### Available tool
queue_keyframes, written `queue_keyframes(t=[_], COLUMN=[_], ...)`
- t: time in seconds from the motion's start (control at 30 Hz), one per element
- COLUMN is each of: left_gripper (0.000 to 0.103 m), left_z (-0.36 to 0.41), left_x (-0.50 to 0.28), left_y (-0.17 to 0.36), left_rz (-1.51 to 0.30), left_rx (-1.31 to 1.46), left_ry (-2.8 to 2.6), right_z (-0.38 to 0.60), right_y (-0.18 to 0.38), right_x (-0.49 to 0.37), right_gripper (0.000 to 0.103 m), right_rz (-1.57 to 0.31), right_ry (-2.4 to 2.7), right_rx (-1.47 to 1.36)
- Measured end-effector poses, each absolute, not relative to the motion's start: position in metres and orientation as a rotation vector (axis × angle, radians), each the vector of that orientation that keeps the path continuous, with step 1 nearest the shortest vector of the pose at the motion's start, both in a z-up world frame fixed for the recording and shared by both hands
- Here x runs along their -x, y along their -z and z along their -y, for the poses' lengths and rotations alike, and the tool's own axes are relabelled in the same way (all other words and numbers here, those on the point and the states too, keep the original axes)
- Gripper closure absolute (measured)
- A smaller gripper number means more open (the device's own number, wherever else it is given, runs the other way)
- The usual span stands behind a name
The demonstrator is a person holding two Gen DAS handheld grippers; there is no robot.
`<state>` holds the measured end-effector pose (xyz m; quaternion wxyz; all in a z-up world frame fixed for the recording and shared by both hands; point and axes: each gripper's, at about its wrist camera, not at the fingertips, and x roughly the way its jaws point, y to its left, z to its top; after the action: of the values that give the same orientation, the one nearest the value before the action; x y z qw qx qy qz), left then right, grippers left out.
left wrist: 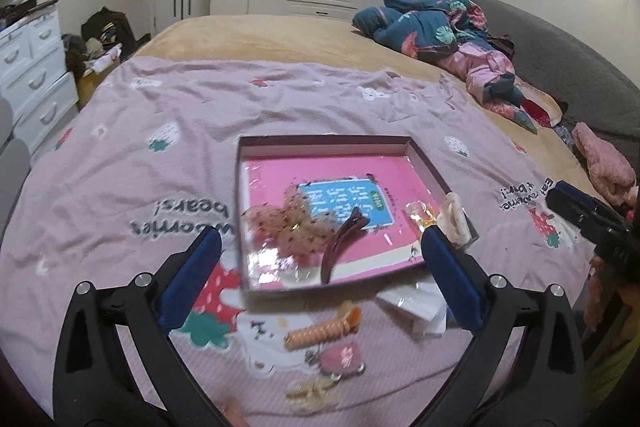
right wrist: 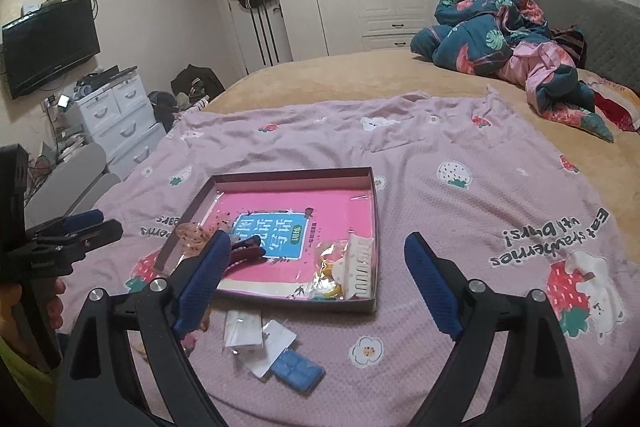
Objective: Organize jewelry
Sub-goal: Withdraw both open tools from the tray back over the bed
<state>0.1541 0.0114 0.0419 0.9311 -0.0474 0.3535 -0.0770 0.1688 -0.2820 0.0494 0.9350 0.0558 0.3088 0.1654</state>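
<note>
A shallow box with a pink book inside lies on the pink bedspread. In it are a sheer dotted scrunchie, a dark brown hair clip, a clear packet with yellow pieces and a white claw clip. In front of the box lie an orange spiral clip, a pink pouch, a beige clip, white cards and a blue piece. My left gripper is open above the box's near edge. My right gripper is open above the box's near right corner.
A rumpled teal and pink quilt lies at the far right of the bed. White drawers stand left of the bed. A pink plush item lies at the right edge.
</note>
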Motion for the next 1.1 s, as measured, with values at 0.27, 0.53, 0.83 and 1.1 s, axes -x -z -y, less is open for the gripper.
queue_keyframes(t=[0.27,0.53,0.83,1.1], left_gripper=[0.009,0.009,0.009,0.009], left_z=[-0.029,-0.024,-0.016,-0.014], left_x=[-0.124,-0.106,-0.095,-0.087], left_y=[-0.042,-0.039,-0.035,-0.017], left_rz=[-0.72,-0.724,-0.731,-0.78], left_rx=[0.122,0.063,0.031,0.005], left_ry=[0.13,0.116,0.128,0.13], right_z=[0.283,0.272,0.256,0.247], right_y=[-0.059,-0.056,-0.043,-0.027], right_x=[-0.147,-0.129,-0.114,-0.109], right_gripper=[0.015,0.015,0.015,0.015], right_rz=[-0.609,-0.626,-0.667,-0.711], right_ry=[-0.357,-0.389,-0.442,-0.461], right_rx=[-0.093,-0.062,-0.011,0.031])
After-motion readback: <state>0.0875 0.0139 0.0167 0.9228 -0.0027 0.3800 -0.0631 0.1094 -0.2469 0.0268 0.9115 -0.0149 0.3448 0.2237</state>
